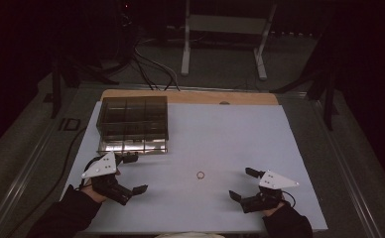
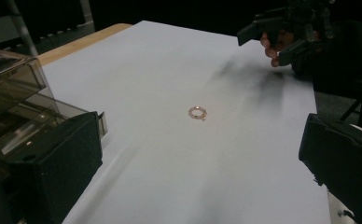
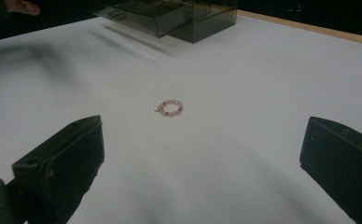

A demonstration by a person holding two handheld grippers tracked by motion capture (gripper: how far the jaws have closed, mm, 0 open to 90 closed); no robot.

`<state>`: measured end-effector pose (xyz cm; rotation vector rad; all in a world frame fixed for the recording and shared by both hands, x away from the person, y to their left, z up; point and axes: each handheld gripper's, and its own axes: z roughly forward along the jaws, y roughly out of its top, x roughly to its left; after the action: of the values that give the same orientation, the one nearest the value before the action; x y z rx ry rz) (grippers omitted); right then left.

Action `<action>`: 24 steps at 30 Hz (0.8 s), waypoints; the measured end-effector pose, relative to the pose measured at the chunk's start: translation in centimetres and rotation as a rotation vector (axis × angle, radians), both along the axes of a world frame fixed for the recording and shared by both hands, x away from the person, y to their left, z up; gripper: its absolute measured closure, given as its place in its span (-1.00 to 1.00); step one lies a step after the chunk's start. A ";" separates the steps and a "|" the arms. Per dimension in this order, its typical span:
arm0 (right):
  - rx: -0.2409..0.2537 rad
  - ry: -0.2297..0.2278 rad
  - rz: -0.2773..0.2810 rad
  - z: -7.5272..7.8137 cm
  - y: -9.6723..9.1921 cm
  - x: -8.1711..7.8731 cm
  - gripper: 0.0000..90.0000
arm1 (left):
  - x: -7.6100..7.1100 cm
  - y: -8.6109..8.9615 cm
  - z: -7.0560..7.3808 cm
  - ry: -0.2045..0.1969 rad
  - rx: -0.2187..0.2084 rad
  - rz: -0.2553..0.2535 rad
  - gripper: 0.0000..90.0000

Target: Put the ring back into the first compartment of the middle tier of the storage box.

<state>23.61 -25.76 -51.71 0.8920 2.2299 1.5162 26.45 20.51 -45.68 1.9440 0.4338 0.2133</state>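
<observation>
Bare white table (image 1: pixel 220 134) lies open on every side of the small beaded ring (image 1: pixel 201 174), which sits between the left tool (image 1: pixel 134 173) and the right tool (image 1: pixel 243 184), well apart from each. The one obstacle is the clear compartment box (image 1: pixel 133 124) at rear left, just beside the left tool.

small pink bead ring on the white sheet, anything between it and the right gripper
Nothing visible. The small pink bead ring lies alone on the white sheet, with bare surface between it and the open right gripper. The smoky transparent plastic box sits far off, near the left gripper.
</observation>
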 end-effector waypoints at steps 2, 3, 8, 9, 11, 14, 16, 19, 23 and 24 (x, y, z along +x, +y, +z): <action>0.007 0.004 -0.001 0.0 -0.1 0.0 -1.00 | 0.3 -0.2 0.2 0.001 0.005 -0.003 -0.98; 0.009 0.005 -0.001 0.0 -0.1 0.0 -1.00 | 0.4 -0.4 0.3 0.003 0.006 -0.006 -0.98; 0.009 0.006 0.000 0.0 -0.1 0.0 -1.00 | 1.2 -1.0 0.4 0.005 0.007 -0.022 -0.98; 0.009 0.006 0.001 0.0 -0.1 0.0 -1.00 | 1.4 -1.2 0.4 0.007 0.009 -0.026 -0.98; 0.010 0.001 0.003 0.0 -0.1 0.0 -1.00 | 1.5 -1.4 0.3 0.006 0.019 -0.031 -0.98; 0.016 0.003 -0.001 0.0 -0.2 0.0 -1.00 | 1.8 -1.8 0.2 0.015 0.022 -0.040 -0.98; 0.015 -0.001 -0.003 0.1 -0.2 0.0 -1.00 | 1.9 -2.3 0.3 0.014 0.029 -0.053 -0.98; 0.017 0.000 -0.004 0.0 -0.2 0.0 -1.00 | 2.2 -2.7 0.5 0.028 0.029 -0.061 -0.98; 0.024 -0.003 -0.004 0.2 -0.2 0.0 -1.00 | 2.6 -3.4 0.5 0.028 0.033 -0.072 -0.98; 0.027 -0.003 -0.005 0.2 -0.3 0.0 -1.00 | 2.6 -3.5 0.5 0.032 0.031 -0.075 -0.98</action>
<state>23.62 -26.05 -51.53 0.9018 2.2092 1.5474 29.05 16.98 -45.21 1.9929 0.3798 0.1411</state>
